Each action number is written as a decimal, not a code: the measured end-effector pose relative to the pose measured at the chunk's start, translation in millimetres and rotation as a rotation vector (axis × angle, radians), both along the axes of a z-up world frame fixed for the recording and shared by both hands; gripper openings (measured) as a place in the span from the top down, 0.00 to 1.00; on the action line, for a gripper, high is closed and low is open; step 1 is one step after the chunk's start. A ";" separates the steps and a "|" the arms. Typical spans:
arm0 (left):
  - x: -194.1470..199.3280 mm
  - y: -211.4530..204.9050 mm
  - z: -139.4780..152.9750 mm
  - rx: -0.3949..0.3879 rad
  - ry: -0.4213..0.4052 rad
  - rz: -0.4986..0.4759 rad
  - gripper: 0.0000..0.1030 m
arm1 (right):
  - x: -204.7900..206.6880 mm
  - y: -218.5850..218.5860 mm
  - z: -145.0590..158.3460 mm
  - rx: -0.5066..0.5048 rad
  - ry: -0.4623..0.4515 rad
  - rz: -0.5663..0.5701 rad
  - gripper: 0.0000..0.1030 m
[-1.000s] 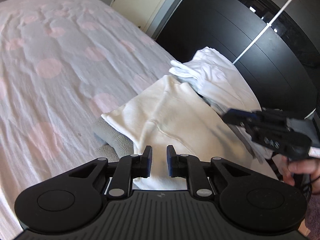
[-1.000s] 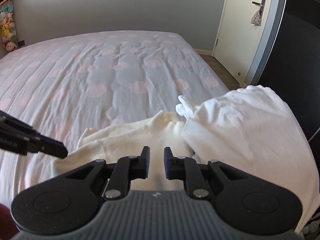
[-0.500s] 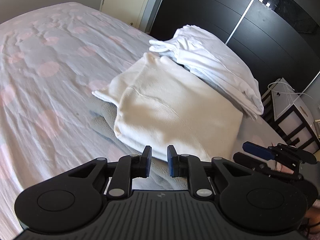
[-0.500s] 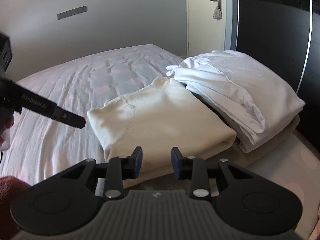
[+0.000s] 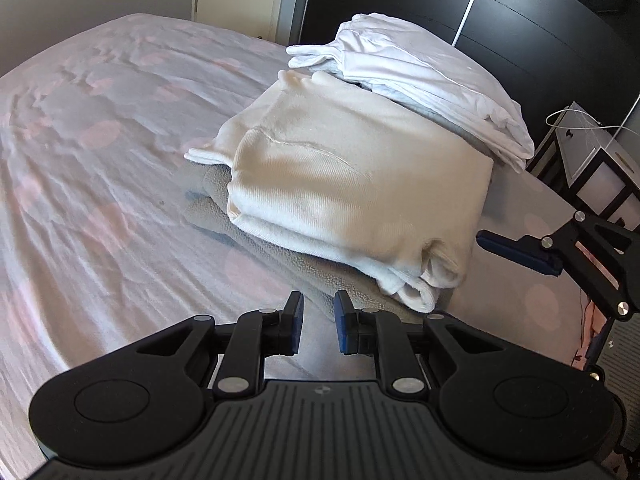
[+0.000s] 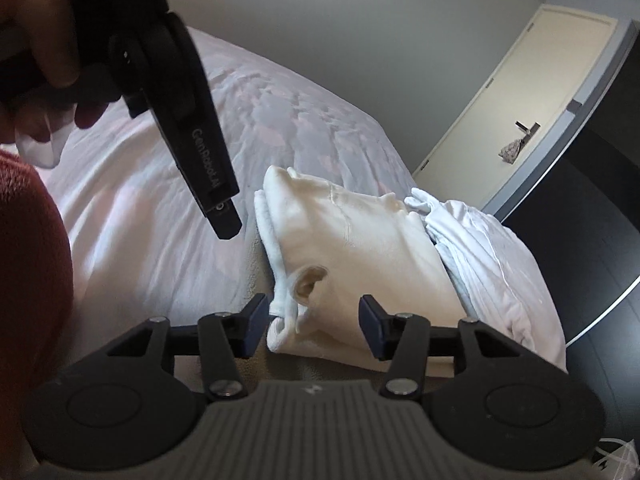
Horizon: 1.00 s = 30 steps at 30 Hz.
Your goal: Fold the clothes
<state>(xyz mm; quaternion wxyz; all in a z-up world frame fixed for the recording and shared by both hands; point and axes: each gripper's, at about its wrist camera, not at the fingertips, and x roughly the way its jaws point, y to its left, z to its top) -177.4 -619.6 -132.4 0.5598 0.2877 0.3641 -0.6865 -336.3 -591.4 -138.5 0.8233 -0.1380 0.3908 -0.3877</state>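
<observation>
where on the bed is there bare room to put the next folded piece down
Bare: the dotted bedspread left of and beyond the cream sweater. Crowded: the wardrobe side, where the white garment overlaps the sweater and a grey fleece lies underneath.

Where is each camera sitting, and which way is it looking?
Left wrist: on the left tool, looking across the bed at the folded cream sweater; the right tool pokes in.
Right wrist: on the right tool, facing the sweater's end; the left tool, hand and red sleeve show.
Both share: sweater, white clothes, bed.
</observation>
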 end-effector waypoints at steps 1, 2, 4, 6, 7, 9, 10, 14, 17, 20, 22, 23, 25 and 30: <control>1.1 0.2 0.0 0.001 0.003 0.002 0.87 | 3.9 -1.2 -3.6 -0.007 0.031 0.009 0.48; 2.5 0.6 0.1 0.002 0.005 0.005 0.87 | 6.9 -3.2 -7.6 -0.012 0.057 0.010 0.49; 5.2 1.1 0.6 0.001 0.012 0.009 0.87 | 12.9 -6.3 -17.3 -0.019 0.118 0.007 0.52; 7.8 1.0 0.3 0.003 0.021 0.014 0.87 | 16.6 -9.4 -28.2 -0.037 0.177 0.016 0.53; 9.1 0.7 0.0 0.004 0.025 0.016 0.87 | 18.2 -9.1 -35.7 -0.050 0.222 0.031 0.53; 11.5 0.2 -1.0 0.007 0.033 0.019 0.86 | 20.8 -4.9 -49.8 -0.083 0.310 0.070 0.52; 12.4 -0.1 -1.9 0.008 0.034 0.020 0.86 | 21.0 -1.2 -56.0 -0.111 0.350 0.092 0.51; 14.3 -3.4 -7.4 0.021 0.049 0.027 0.86 | 21.2 2.1 -68.3 -0.175 0.426 0.141 0.50; 14.3 -4.3 -10.5 0.028 0.052 0.026 0.86 | 24.6 -2.1 -77.2 -0.224 0.469 0.169 0.50; 15.5 -3.8 -12.0 0.035 0.053 0.031 0.86 | 28.5 -7.8 -83.0 -0.248 0.487 0.184 0.50; 17.7 -3.2 -11.4 0.036 0.055 0.038 0.86 | 27.6 -8.7 -84.2 -0.268 0.494 0.198 0.51; 19.3 -2.9 -10.7 0.035 0.055 0.042 0.86 | 26.3 -8.7 -83.3 -0.273 0.494 0.203 0.56; 22.4 -2.4 -9.3 0.034 0.057 0.051 0.86 | 22.4 -9.1 -73.1 -0.259 0.472 0.203 0.67; 26.7 -0.8 -6.3 0.029 0.067 0.064 0.86 | 17.0 -13.8 -24.9 -0.165 0.363 0.178 0.77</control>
